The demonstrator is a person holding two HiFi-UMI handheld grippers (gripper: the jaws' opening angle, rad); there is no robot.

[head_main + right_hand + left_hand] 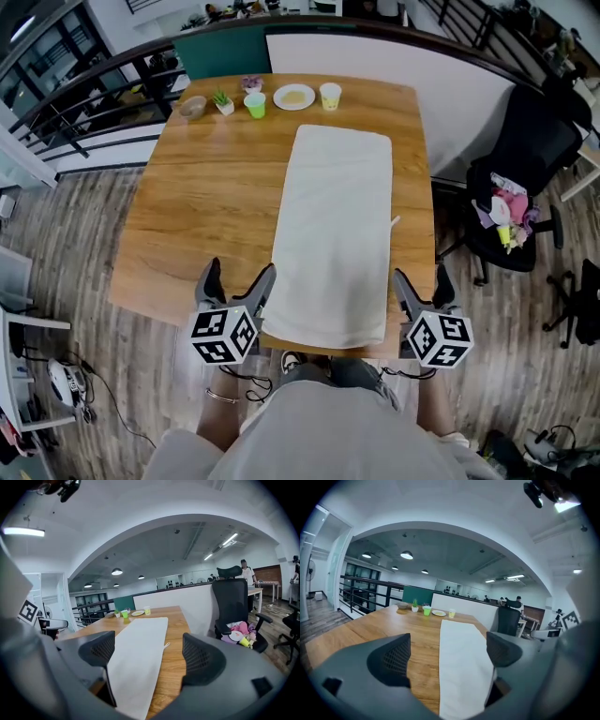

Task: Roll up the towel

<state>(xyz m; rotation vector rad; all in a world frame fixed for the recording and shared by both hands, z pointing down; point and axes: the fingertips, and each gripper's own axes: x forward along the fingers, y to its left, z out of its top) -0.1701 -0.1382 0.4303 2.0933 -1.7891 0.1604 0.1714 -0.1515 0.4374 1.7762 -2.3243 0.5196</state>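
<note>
A long white towel (333, 234) lies flat along the wooden table (206, 197), its near end at the table's front edge. My left gripper (237, 281) is open at the towel's near left corner, with nothing between its fingers. My right gripper (419, 284) is open at the near right corner, also holding nothing. In the left gripper view the towel (461, 667) runs away between the jaws, nearer the right finger. In the right gripper view the towel (138, 660) lies toward the left finger, and bare wood shows under the right one.
At the table's far end stand a green cup (255, 105), a yellowish cup (330, 96), a plate (294, 97), a small potted plant (223, 101) and a bowl (193, 107). A black office chair (520, 178) with items on its seat stands to the right of the table.
</note>
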